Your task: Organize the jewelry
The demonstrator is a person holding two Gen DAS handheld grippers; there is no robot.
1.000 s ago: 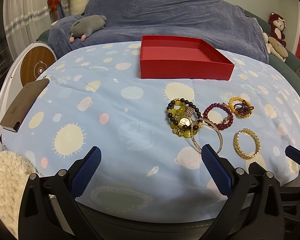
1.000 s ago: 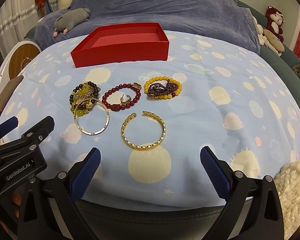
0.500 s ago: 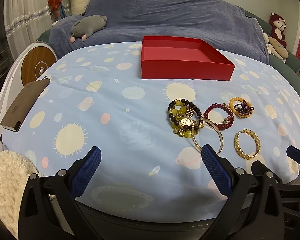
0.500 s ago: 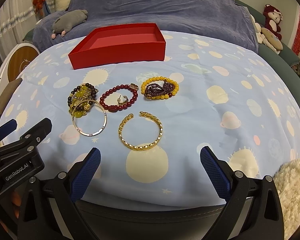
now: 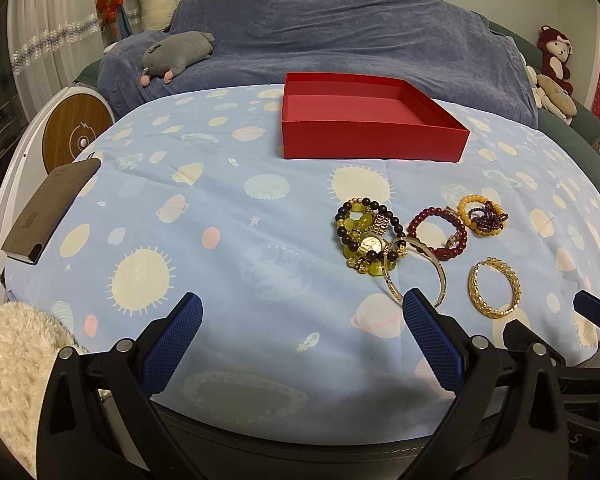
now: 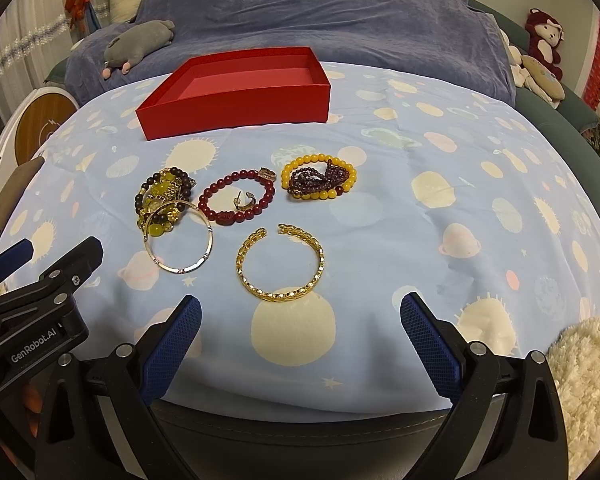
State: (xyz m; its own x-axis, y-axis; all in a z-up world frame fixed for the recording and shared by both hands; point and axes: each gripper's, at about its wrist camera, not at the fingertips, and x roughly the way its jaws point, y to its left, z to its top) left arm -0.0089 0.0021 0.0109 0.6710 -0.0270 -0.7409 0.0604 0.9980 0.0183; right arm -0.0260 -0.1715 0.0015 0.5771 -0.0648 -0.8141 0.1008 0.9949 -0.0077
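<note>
Right wrist view crept closer to the gold bangle (image 6: pixel 281 265) since a second ago (both grippers spread wide, empty); nothing boxed yet.

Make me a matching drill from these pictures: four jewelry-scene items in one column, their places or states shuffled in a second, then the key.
Things
1. red box
2. gold chain bangle
3. dark red bead bracelet
4. yellow bead bracelet

Places or states
A. encircles a small ring
B. empty, at the far side of the cloth
C. has purple beads piled on it
D. nearest the right tongs, open-ended

Pairs: 1-B, 2-D, 3-A, 4-C
</note>
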